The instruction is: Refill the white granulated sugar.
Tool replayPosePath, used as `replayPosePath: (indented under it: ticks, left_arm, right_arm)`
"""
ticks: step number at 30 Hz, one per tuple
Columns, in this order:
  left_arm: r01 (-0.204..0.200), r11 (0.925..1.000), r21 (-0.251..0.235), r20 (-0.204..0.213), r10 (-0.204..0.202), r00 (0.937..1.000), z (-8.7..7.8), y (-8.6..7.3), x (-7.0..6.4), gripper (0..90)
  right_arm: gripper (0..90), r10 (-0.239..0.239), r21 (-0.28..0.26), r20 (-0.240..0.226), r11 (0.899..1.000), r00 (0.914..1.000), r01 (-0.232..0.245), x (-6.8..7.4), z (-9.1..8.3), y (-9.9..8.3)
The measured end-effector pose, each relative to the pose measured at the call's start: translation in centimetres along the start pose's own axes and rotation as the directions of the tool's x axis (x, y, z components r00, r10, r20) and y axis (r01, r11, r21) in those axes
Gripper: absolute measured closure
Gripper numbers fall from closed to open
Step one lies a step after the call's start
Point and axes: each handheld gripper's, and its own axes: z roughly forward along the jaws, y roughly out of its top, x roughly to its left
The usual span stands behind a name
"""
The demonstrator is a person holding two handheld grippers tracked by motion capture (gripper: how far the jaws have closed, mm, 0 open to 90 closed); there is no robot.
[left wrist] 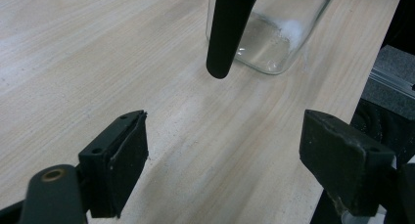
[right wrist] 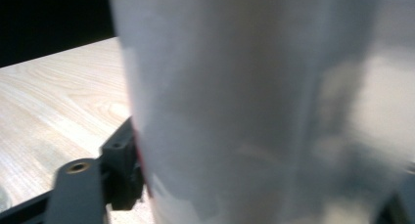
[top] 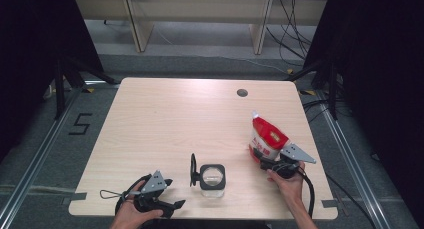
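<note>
A red and white refill pouch [top: 267, 135] stands tilted at the right of the table, and my right gripper [top: 263, 158] is shut on its lower part. Its pale side [right wrist: 254, 111] looms close and blurred in the right gripper view, pressed against the left jaw. A square glass jar [top: 212, 179] with a black rim sits near the front middle, its hinged black lid [top: 193, 170] swung open to the left. My left gripper [top: 172, 194] is open at the front left, nothing between its jaws. In the left gripper view the jar [left wrist: 274, 38] and hanging lid [left wrist: 227, 31] lie ahead.
The light wood table [top: 165, 119] has a round cable hole [top: 242, 93] at the back right. A wire loop [top: 111, 194] trails from the left gripper near the front edge. Dark stands and cables flank the table on the floor.
</note>
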Motion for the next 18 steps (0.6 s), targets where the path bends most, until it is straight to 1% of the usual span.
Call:
replayPosePath:
  ticks: [1, 2, 3, 4, 5, 6, 7, 8, 9, 10, 11, 12, 13, 14, 15, 16, 17, 18]
  left_arm:
    - [0.000, 1.0000, 0.000, 0.000, 0.000, 1.0000, 0.0, 0.0, 0.0, 17.9]
    - [-0.002, 1.0000, -0.001, 0.000, 0.002, 1.0000, 0.0, 0.0, 0.0, 17.9]
    - [-0.001, 1.0000, -0.002, 0.000, 0.001, 1.0000, 0.0, 0.0, 0.0, 17.9]
    - [0.013, 0.9998, -0.014, 0.004, -0.013, 0.9999, 0.0, 0.0, -0.1, 17.9]
    - [0.006, 1.0000, -0.008, 0.001, -0.006, 1.0000, 0.0, 0.0, -0.1, 17.9]
    - [-0.001, 1.0000, -0.003, 0.005, 0.001, 1.0000, -0.1, 0.0, 0.0, 17.9]
    - [-0.001, 1.0000, -0.003, 0.005, 0.001, 1.0000, -0.1, 0.0, 0.0, 18.0]
    - [-0.002, 1.0000, -0.001, 0.009, 0.002, 1.0000, -0.2, 0.0, 0.0, 18.0]
    - [-0.011, 0.9999, 0.004, 0.005, 0.011, 0.9999, -0.2, 0.0, 0.0, 18.0]
    - [-0.009, 1.0000, 0.003, 0.010, 0.009, 0.9999, -0.2, 0.0, 0.0, 18.0]
    - [-0.011, 0.9999, 0.005, 0.008, 0.011, 0.9999, -0.3, -0.1, -0.1, 18.0]
    - [-0.004, 1.0000, 0.005, 0.007, 0.004, 1.0000, -0.2, -0.1, -0.1, 18.0]
    - [0.007, 1.0000, -0.006, 0.008, -0.007, 0.9999, -0.2, -0.1, -0.2, 18.0]
    - [-0.021, 0.9998, 0.002, 0.005, 0.021, 0.9998, -0.2, -0.1, -0.1, 18.1]
    - [-0.021, 0.9998, 0.002, 0.005, 0.021, 0.9998, -0.2, -0.1, -0.1, 18.1]
    - [0.005, 1.0000, -0.002, 0.008, -0.005, 1.0000, -0.2, -0.2, -0.3, 18.1]
    - [0.005, 1.0000, -0.002, 0.008, -0.005, 1.0000, -0.2, -0.2, -0.3, 18.2]
    - [-0.003, 1.0000, 0.010, 0.006, 0.003, 1.0000, -0.2, -0.2, -0.2, 18.2]
  right_arm:
    - [31.8, 0.000, 0.000, 0.000, 1.000, 1.0000, 0.000, 0.0, 0.0, 0.0]
    - [32.2, 0.009, -0.004, -0.012, 1.000, 0.9999, -0.009, 0.1, 0.0, 0.0]
    - [32.7, 0.003, 0.001, -0.034, 1.000, 0.9994, -0.003, 0.1, 0.1, 0.1]
    - [34.3, -0.032, 0.000, -0.011, 0.999, 0.9994, 0.032, 0.1, 0.1, 0.2]
    - [34.3, -0.032, 0.000, -0.011, 0.999, 0.9994, 0.032, 0.1, 0.1, 0.2]
    - [35.2, -0.002, 0.010, -0.001, 1.000, 1.0000, 0.002, 0.6, -0.1, 0.3]
    - [35.2, -0.002, 0.010, -0.001, 1.000, 1.0000, 0.002, 0.6, -0.1, 0.3]
    - [35.7, -0.041, 0.003, 0.008, 0.999, 0.9991, 0.041, 0.4, 0.0, 0.3]
    - [36.1, -0.041, 0.013, 0.014, 0.999, 0.9991, 0.040, 0.6, -0.1, 0.4]
    - [36.3, -0.027, 0.015, 0.022, 1.000, 0.9994, 0.027, 0.8, -0.1, 0.4]
    - [36.7, -0.054, 0.011, 0.032, 0.998, 0.9980, 0.054, 0.8, 0.0, 0.5]
    - [37.0, -0.032, 0.018, 0.038, 0.999, 0.9988, 0.031, 1.1, -0.1, 0.5]
    - [37.4, -0.057, 0.029, 0.051, 0.998, 0.9971, 0.056, 1.2, -0.1, 0.6]
    - [38.0, -0.077, 0.029, 0.044, 0.997, 0.9961, 0.075, 1.4, -0.3, 0.8]
    - [38.0, -0.077, 0.029, 0.044, 0.997, 0.9961, 0.075, 1.4, -0.3, 0.8]
    - [38.4, -0.081, 0.030, 0.062, 0.996, 0.9948, 0.079, 1.6, -0.4, 0.9]
    - [38.4, -0.081, 0.030, 0.062, 0.996, 0.9948, 0.079, 1.6, -0.4, 0.9]
    - [38.8, -0.099, 0.040, 0.056, 0.995, 0.9935, 0.097, 1.6, -0.6, 1.0]
